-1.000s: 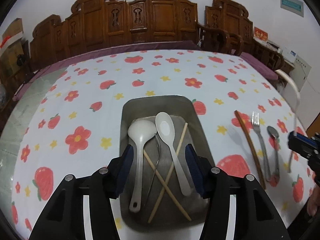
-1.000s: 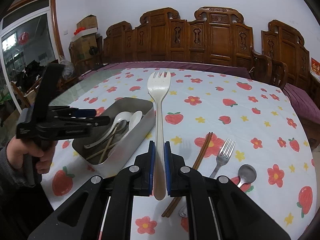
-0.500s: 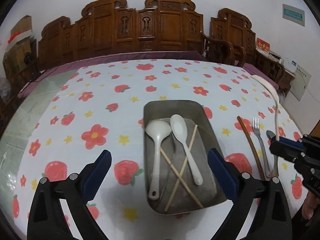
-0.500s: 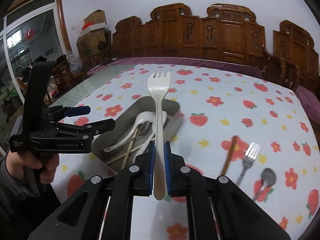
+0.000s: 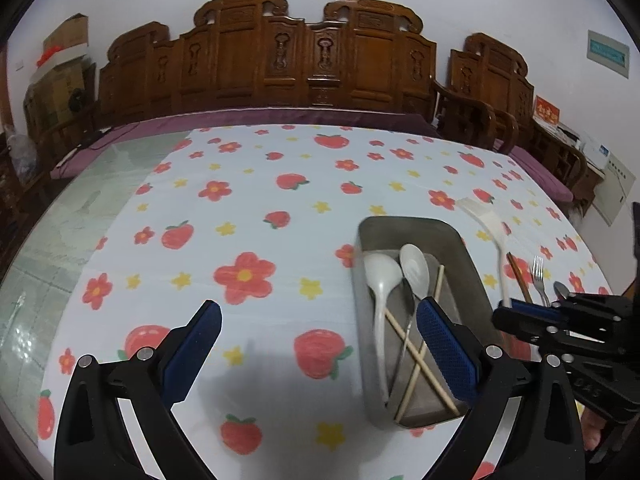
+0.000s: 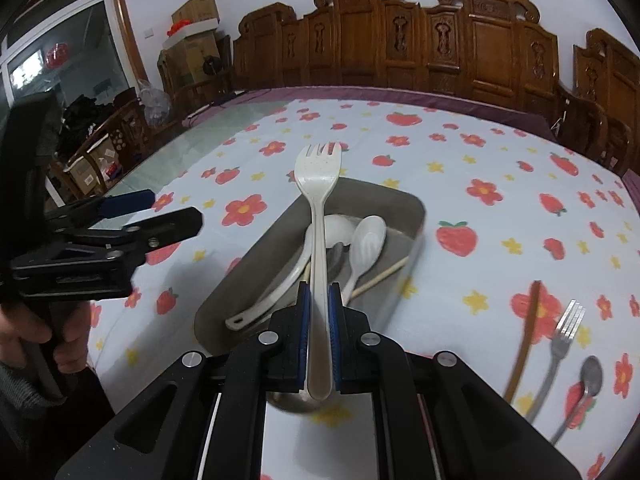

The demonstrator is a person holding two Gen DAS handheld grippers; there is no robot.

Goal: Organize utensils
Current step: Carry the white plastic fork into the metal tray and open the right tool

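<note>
Right claw is clamping the cream plastic fork over the grey metal tray, apparently centred; lowering level before release seems best; left claw is gaping wide, holding nothing.

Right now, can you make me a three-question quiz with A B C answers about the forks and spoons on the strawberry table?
1. Where is the white ladle?
A. inside the metal tray
B. on the chair
C. on the bare cloth

2. How many white spoon-shaped utensils lie in the tray?
A. one
B. two
C. five

3. What is the right gripper doing?
A. hanging open
B. gripping a metal spoon
C. clamping the white plastic fork

Answers:
1. A, since it lies in the tray with the chopsticks.
2. B, the ladle and the white spoon.
3. C, both pads press the fork's handle, while the left gripper is open.
</note>
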